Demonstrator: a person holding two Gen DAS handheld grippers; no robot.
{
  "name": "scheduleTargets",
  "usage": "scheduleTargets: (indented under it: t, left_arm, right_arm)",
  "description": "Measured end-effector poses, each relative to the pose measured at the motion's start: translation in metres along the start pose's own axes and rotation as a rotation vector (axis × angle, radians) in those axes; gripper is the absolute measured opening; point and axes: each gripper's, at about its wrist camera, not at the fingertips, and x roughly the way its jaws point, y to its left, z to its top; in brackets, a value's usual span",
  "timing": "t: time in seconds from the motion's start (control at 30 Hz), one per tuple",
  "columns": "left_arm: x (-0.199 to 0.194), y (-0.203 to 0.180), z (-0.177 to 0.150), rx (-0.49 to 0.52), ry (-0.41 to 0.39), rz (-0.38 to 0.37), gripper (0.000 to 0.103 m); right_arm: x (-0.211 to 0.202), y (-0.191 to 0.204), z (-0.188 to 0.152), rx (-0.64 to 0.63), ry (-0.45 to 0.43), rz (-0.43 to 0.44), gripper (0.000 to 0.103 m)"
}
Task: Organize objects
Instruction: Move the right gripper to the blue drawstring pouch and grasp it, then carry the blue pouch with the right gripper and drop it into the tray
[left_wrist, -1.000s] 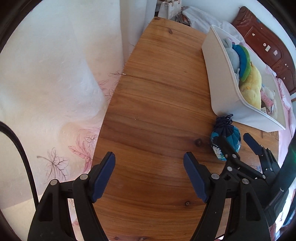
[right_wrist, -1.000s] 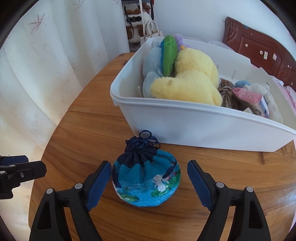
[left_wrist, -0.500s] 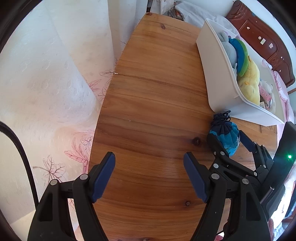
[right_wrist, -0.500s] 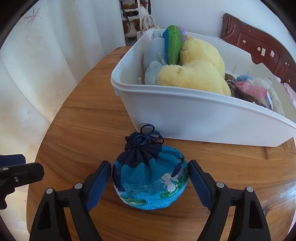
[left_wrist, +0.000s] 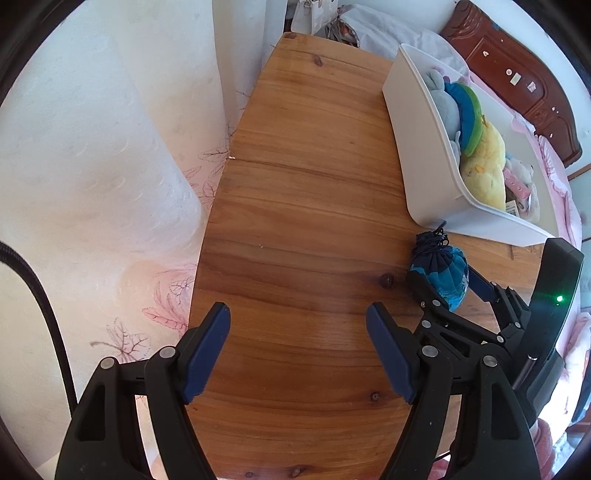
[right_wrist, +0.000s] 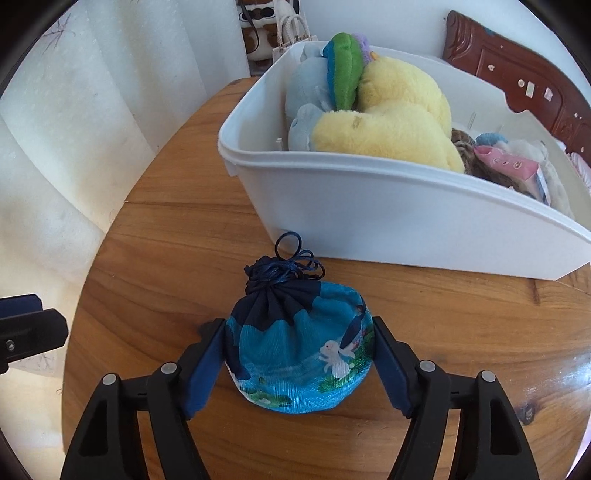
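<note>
R gripper (right_wrist: 299, 365) – jaws just closing, pads touching our blue drawstring pouch (right_wrist: 301, 354) beside toy bin (right_wrist: 369, 218); L gripper (left_wrist: 298, 354) wide, empty.

A wooden bench (left_wrist: 303, 206) with a rounded outline and visible grain and knots carries two things. A white plastic bin (right_wrist: 388, 218) (stuffed with plush toys) stands along the bench's right edge, reaching toward its far end. Just in front of the bin's near wall, almost touching it, a blue drawstring pouch (right_wrist: 299, 354) sits near the bench's right edge, its cord loops pointing toward the bin.
</note>
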Motion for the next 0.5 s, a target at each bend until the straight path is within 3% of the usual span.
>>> scheduleTargets:
  t: [0.33,0.5]
  left_arm:
    - [-0.033,-0.003,-0.006,0.039,0.000,0.037,0.079]
    - [-0.059,0.003,-0.012,0.019,0.001,0.041,0.079]
  right_arm:
    - [-0.030,-0.002,-0.011,-0.031,0.082,0.062,0.073]
    - [-0.056,-0.003,-0.017,-0.072,0.103,0.045,0.073]
